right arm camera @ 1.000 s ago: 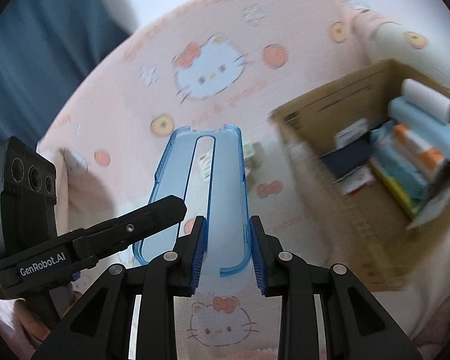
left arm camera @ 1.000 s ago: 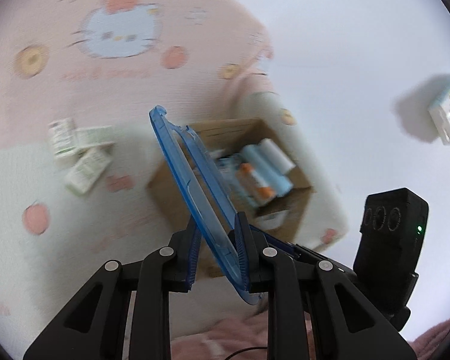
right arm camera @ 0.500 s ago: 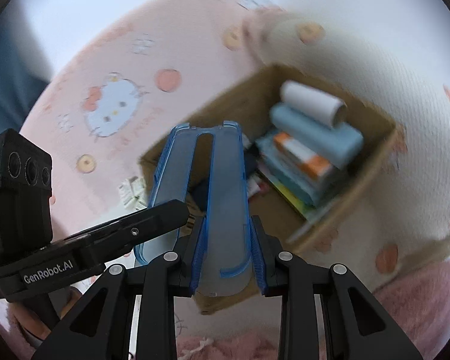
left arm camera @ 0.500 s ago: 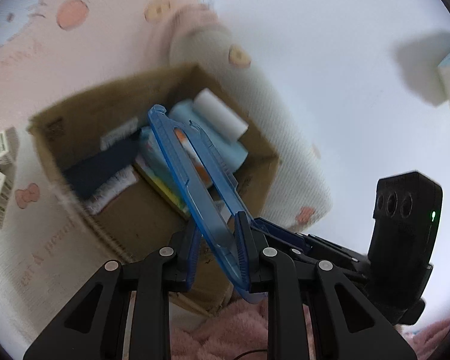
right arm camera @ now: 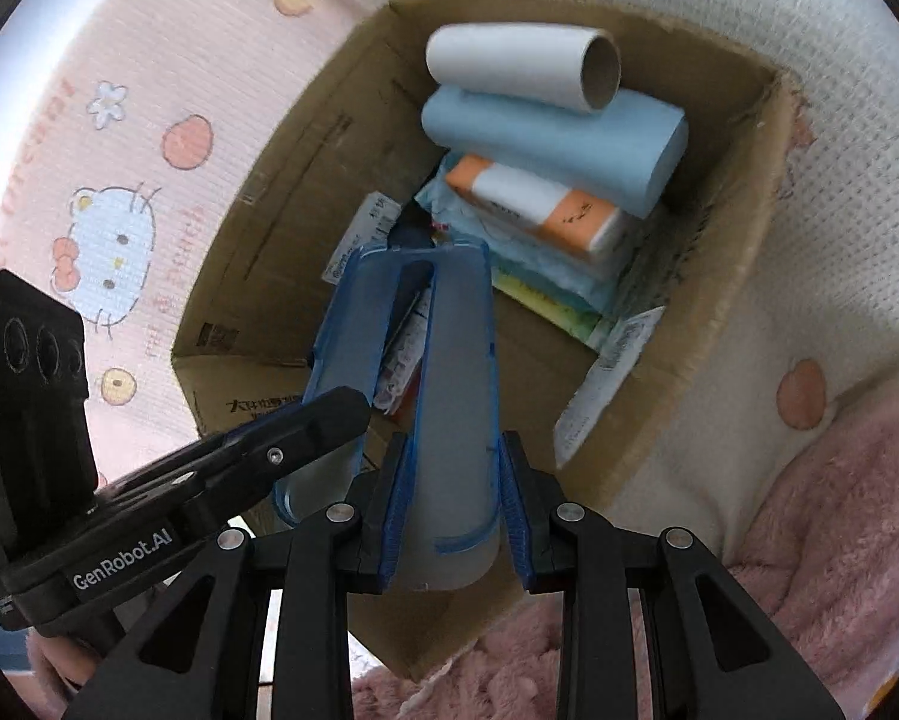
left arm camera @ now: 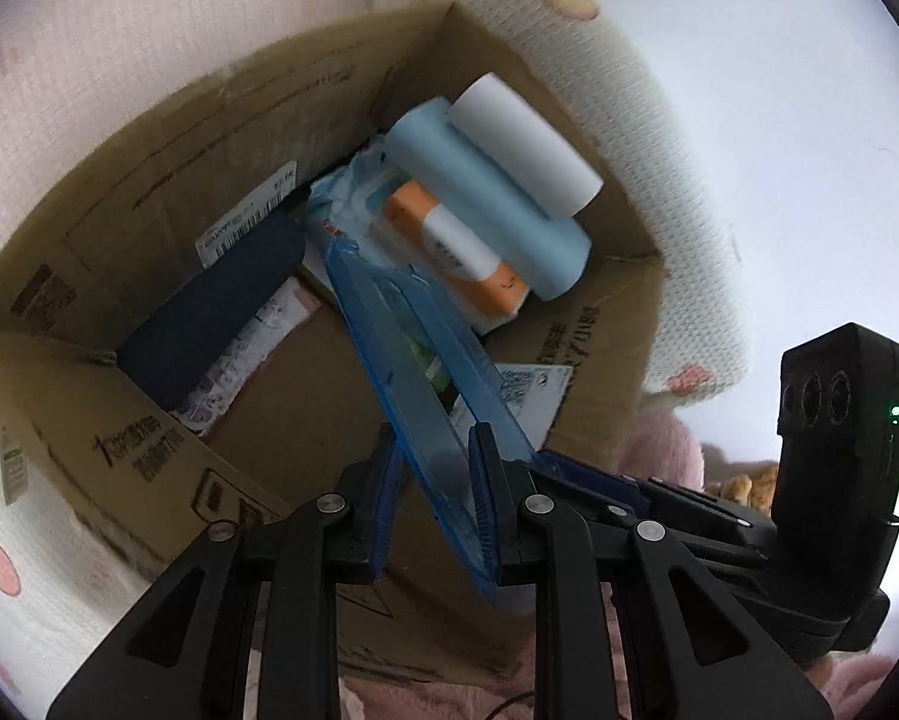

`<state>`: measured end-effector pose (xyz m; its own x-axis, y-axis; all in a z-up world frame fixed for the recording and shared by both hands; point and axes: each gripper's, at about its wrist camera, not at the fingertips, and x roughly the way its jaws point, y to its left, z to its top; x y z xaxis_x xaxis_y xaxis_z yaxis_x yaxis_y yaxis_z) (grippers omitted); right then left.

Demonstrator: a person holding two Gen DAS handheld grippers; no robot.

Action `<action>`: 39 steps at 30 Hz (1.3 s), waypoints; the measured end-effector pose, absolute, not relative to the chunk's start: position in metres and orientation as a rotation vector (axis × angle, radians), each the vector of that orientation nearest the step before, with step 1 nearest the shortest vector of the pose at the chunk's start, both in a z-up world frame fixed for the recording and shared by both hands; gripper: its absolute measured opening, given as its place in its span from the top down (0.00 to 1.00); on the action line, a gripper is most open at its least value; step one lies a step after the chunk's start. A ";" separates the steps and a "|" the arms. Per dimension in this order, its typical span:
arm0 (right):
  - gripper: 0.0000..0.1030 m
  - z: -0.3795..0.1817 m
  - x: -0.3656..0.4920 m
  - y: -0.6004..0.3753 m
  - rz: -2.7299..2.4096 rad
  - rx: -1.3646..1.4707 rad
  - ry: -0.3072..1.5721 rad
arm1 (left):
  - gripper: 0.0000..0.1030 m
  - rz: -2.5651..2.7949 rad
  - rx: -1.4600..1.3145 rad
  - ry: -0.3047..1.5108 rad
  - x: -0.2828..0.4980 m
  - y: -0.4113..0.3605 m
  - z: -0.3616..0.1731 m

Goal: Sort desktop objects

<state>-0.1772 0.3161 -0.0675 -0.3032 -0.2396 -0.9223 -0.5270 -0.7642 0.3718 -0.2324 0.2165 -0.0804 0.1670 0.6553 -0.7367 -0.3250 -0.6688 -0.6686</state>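
box: open cardboard box [right arm camera: 743,252] on a pink cartoon-print blanket [right arm camera: 119,192]
inside: white roll [right arm camera: 509,69] on light blue roll [right arm camera: 545,141], orange-and-white pack [right arm camera: 533,204], dark navy item [left arm camera: 209,312], papers
task item: blue phone case [right arm camera: 449,396], over the box opening
left gripper [left arm camera: 431,516]: clamped on the case edge
right gripper [right arm camera: 452,516]: clamped across the case

Both grippers [left arm camera: 431,498] [right arm camera: 452,513] black plastic, blue ribbed pads [right arm camera: 396,510], silver screws [left arm camera: 536,504]; "GenRobot.AI" in white at 8 o'clock.
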 end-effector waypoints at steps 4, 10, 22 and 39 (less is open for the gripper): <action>0.74 -0.072 -0.187 0.316 2.137 -1.768 0.939 | 0.76 1.507 -1.729 -0.303 -0.248 0.223 -0.095; 0.73 -0.084 -0.209 0.317 2.005 -1.878 0.871 | 0.72 1.338 -1.849 -0.179 -0.269 0.245 -0.120; 0.73 -0.096 -0.226 0.305 1.924 -1.983 0.863 | 0.71 1.362 -1.872 0.207 -0.275 0.272 -0.143; 0.70 -0.026 -0.206 0.383 2.179 -1.756 0.845 | 0.50 1.364 -1.834 0.206 -0.272 0.283 -0.126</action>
<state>-0.2064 0.3828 -0.0261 -0.2630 -0.1814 -0.9476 -0.5049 -0.8111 0.2954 -0.2719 0.2827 -0.1256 0.3992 0.3263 -0.8568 -0.5643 -0.6491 -0.5102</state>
